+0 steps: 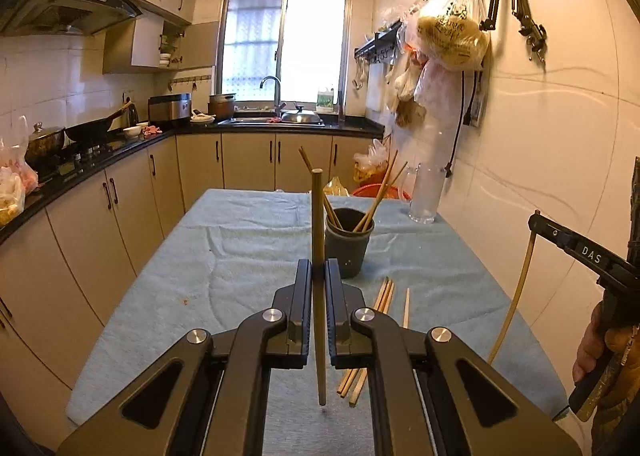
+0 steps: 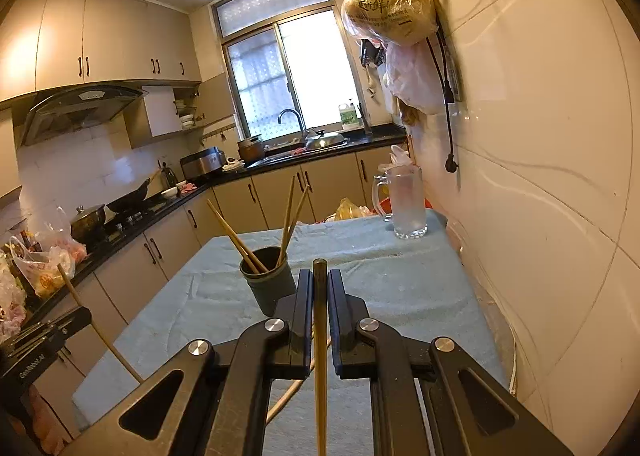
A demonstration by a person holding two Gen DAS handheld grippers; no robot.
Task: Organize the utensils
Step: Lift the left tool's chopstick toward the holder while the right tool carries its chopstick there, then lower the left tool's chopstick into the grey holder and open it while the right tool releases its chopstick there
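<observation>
The left gripper (image 1: 319, 276) has its jaws clamped on one chopstick (image 1: 318, 256), which stands nearly upright above the bench (image 1: 240, 256), in front of the dark holder cup (image 1: 348, 246). The right gripper (image 2: 320, 288) also has its jaws clamped on a single chopstick (image 2: 320, 356), held just to the right of the same cup (image 2: 269, 280). The cup stands near the middle of the bench, on a light blue cloth (image 1: 180, 276), and several chopsticks (image 1: 380, 192) lean out of it in different directions. More loose chopsticks (image 1: 382, 302) lie flat on the cloth, near the cup on its right side; the left gripper's body covers their lower parts. To the left of the cup the cloth is bare up to the bench edge. A clear glass mug (image 2: 404, 204) stands at the far right corner, close to the wall. In the right wrist view, the lower end of the held chopstick is cut off by the frame.
</observation>
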